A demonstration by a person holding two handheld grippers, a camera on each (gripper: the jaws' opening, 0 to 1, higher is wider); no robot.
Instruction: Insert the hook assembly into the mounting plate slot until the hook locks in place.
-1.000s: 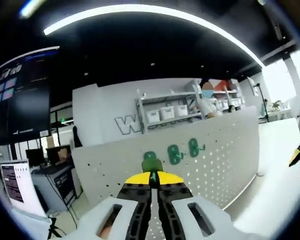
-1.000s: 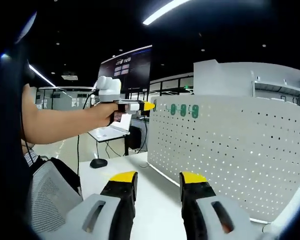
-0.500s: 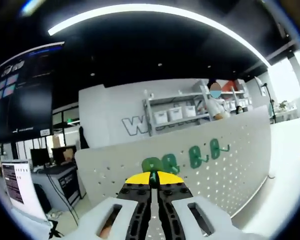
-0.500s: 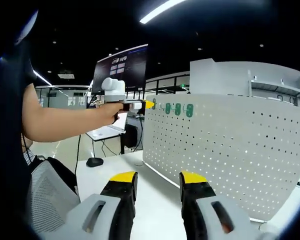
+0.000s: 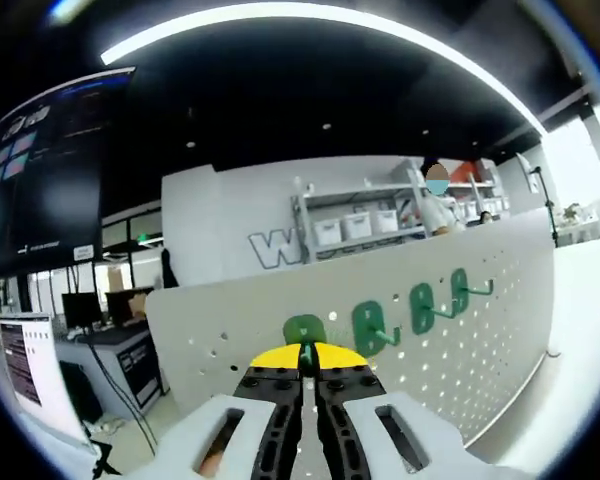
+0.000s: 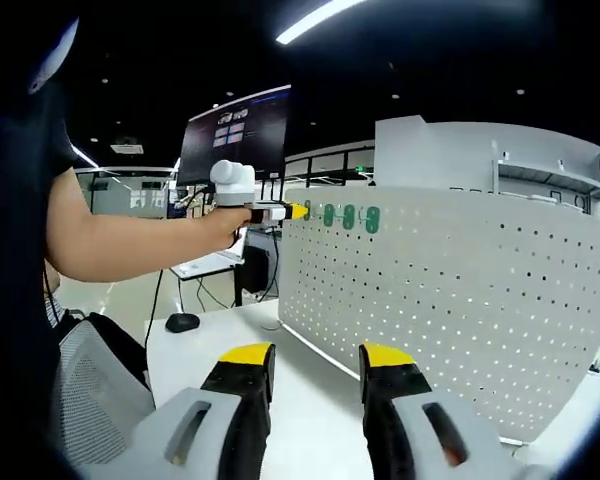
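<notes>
Left gripper view, nearest first: the left gripper [image 5: 302,357] has its yellow-tipped jaws pressed together on a green hook [image 5: 304,331], whose rounded head stands just above the tips. The hook is at the face of the white pegboard [image 5: 480,340], near the board's top edge and close to its left end; whether it touches the board cannot be told. To its right along the same row hang three more green hooks [image 5: 417,306], their prongs pointing out from the board. Behind the board rise a white wall with grey lettering, a shelf rack [image 5: 355,222] holding white bins, and a person standing beside it. A dark screen [image 5: 40,170] hangs at upper left.

Right gripper view: the right gripper [image 6: 313,375] sits low over a white table [image 6: 230,335], its jaws wide apart with nothing between them. Beyond, the pegboard stands upright on the table, and the person's bare forearm [image 6: 130,243] reaches in from the left, carrying the left gripper up to the board's top corner beside the row of green hooks. A computer mouse [image 6: 182,321] lies on the table's far edge.
</notes>
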